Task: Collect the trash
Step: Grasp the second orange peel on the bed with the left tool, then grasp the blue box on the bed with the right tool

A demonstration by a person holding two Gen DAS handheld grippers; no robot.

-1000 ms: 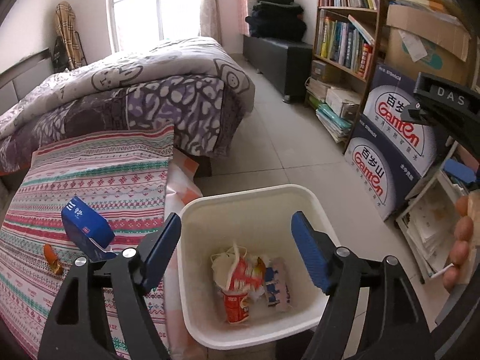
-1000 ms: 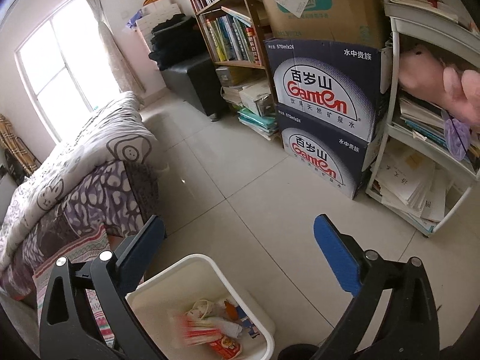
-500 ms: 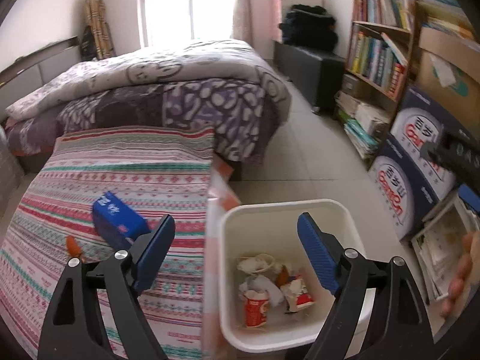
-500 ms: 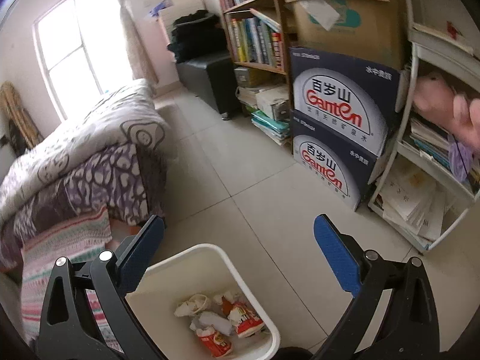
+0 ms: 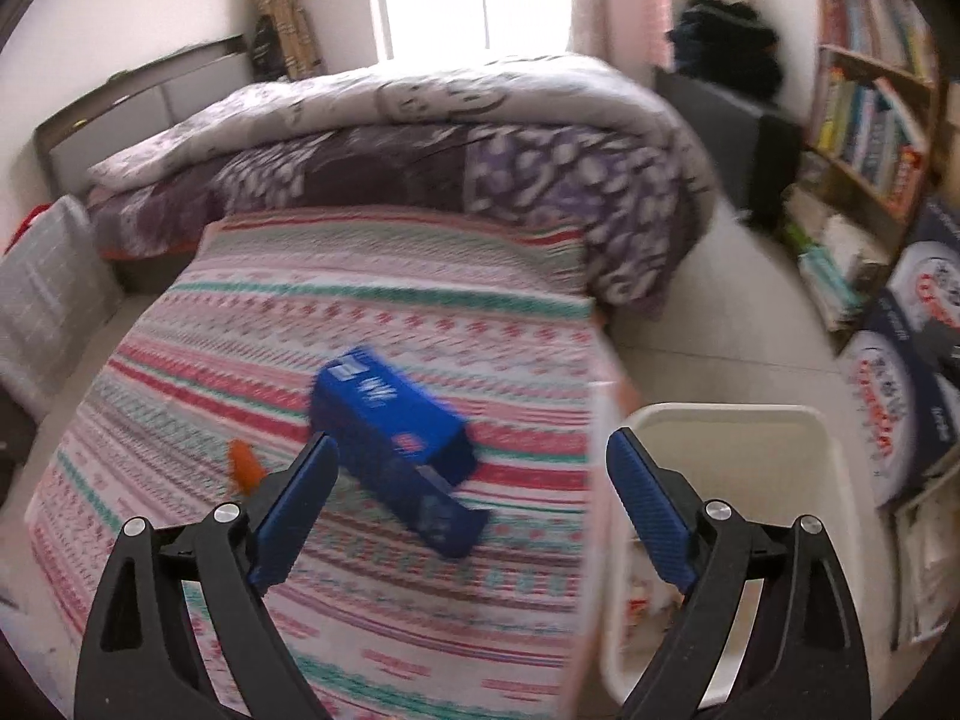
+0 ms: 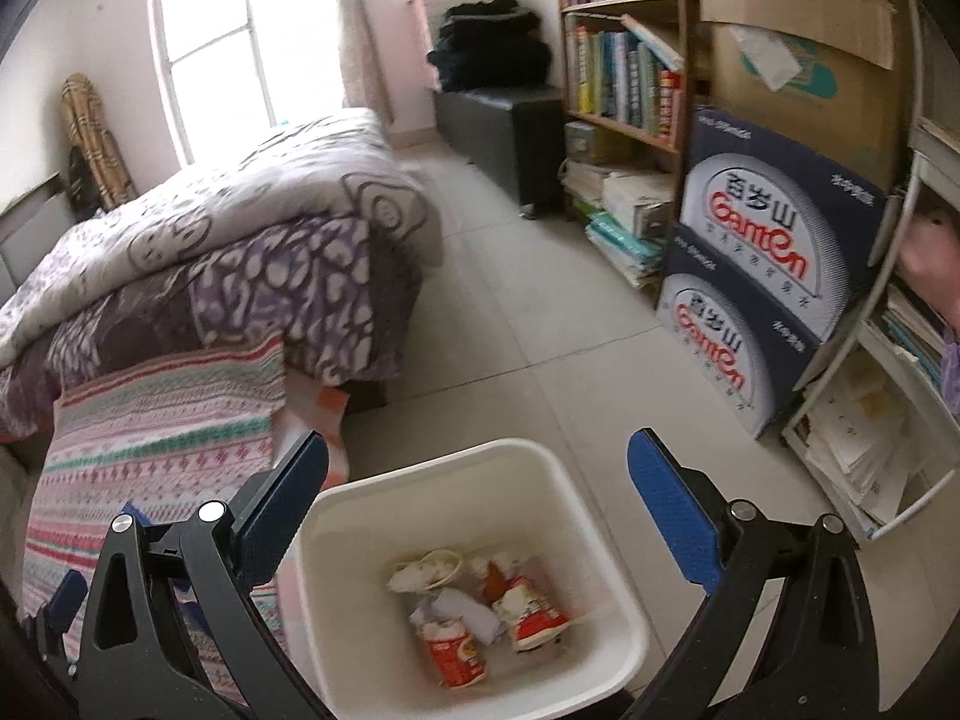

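A blue carton [image 5: 396, 444] lies on the striped bedspread [image 5: 384, 324], its end flap hanging open. A small orange scrap [image 5: 243, 467] lies just left of it. My left gripper [image 5: 474, 516] hovers over the bed close to the carton, its jaws opening, nothing between the pads. The white bin [image 5: 744, 438] stands on the floor beside the bed. In the right wrist view the bin [image 6: 534, 480] holds crumpled cups and wrappers [image 6: 480, 612]. My right gripper [image 6: 480, 516] hangs open above it, empty.
A rumpled purple and grey quilt [image 5: 420, 138] covers the far half of the bed. Stacked dark water cartons [image 6: 762, 264], a bookshelf [image 6: 624, 60] and a white rack of papers [image 6: 870, 438] line the right wall. Tiled floor [image 6: 528, 312] runs between them and the bed.
Both views have swung left, from above the bin toward the bed. The blue carton now sits in front of my left gripper, whose jaws have widened. The right gripper stays open.
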